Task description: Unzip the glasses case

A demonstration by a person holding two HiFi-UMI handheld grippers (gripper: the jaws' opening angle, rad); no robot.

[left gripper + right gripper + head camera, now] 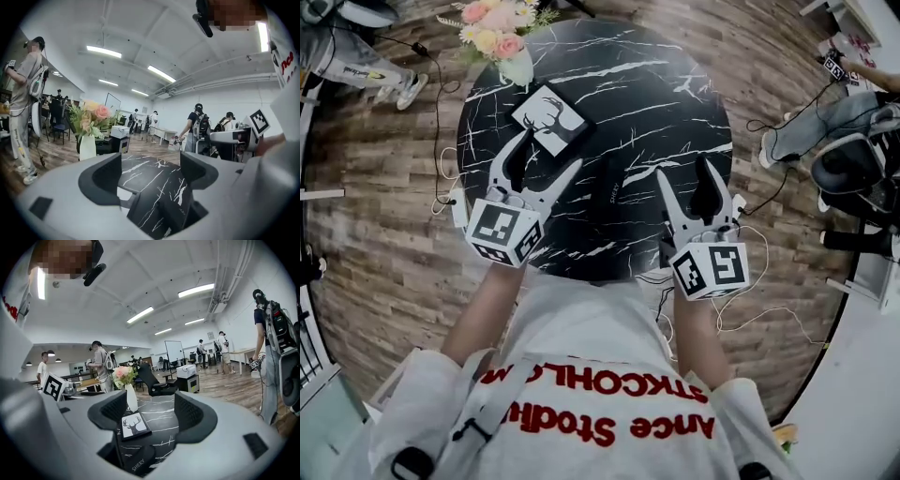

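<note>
Round black marble counter (656,94) with white veining, black glasses case (609,192) lying flat between left gripper (551,150) and right gripper (684,169), deer picture (551,118) just ahead of left gripper, vase (517,67) of pink flowers beyond it at far edge.

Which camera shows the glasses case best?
The right gripper view: the glasses case lies close, lettering visible. The head view shows it whole but dark against the table; the left gripper view, only a dim part.

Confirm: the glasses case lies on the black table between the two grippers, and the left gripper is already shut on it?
No. The left gripper is open, gripping nothing, as the left gripper view shows. The glasses case does lie on the black table between it and the right gripper.
</note>
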